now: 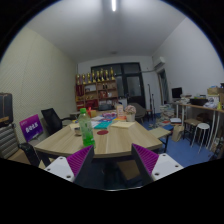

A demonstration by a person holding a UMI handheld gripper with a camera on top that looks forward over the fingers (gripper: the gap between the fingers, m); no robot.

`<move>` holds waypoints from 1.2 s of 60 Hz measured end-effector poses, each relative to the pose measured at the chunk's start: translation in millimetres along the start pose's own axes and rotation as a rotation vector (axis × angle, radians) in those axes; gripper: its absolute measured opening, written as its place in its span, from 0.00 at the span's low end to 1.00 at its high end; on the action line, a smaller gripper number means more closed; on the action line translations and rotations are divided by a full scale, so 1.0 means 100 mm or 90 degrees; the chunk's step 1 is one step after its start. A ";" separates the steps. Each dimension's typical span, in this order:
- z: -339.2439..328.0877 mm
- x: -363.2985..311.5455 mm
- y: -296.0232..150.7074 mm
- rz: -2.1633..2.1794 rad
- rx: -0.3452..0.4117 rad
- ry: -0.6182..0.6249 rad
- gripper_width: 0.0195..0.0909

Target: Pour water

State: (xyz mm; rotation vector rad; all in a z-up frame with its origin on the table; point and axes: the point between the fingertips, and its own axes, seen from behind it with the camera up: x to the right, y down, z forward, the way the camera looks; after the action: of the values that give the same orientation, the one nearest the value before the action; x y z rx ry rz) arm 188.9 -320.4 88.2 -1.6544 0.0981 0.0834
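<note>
Wooden table point(112, 140), chairs point(34, 130), far shelves point(97, 92)

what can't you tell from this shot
Gripper view only:
- Green bottle on the table: too small to see its water level or cap.
- Things near the bottle: too small to name, so no cup can be picked out.
- Shelf by the far wall: contents blur together.
- The tool is open, holding nothing, short of the table.

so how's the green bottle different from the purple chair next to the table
The green bottle stands upright on the wooden table; the purple chair sits on the floor beside it. The bottle is slim and green, the chair broader and purple. Both lie well beyond the open gripper, with nothing between its fingers.
</note>
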 end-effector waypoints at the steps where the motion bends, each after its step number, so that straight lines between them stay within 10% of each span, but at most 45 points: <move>1: 0.02 -0.09 -0.10 0.001 0.001 0.002 0.89; 32: 0.62 -0.49 0.01 -0.081 0.040 -0.028 0.89; 64: 2.66 -1.40 -0.13 -0.074 0.072 -0.010 0.88; 69: 2.85 -1.43 -0.03 -0.067 0.041 -0.004 0.46; 72: 2.87 -1.42 -0.06 -0.068 0.048 0.005 0.46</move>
State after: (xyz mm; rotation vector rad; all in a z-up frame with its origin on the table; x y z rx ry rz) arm 50.0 -32.3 85.4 -1.5823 0.0188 -0.0087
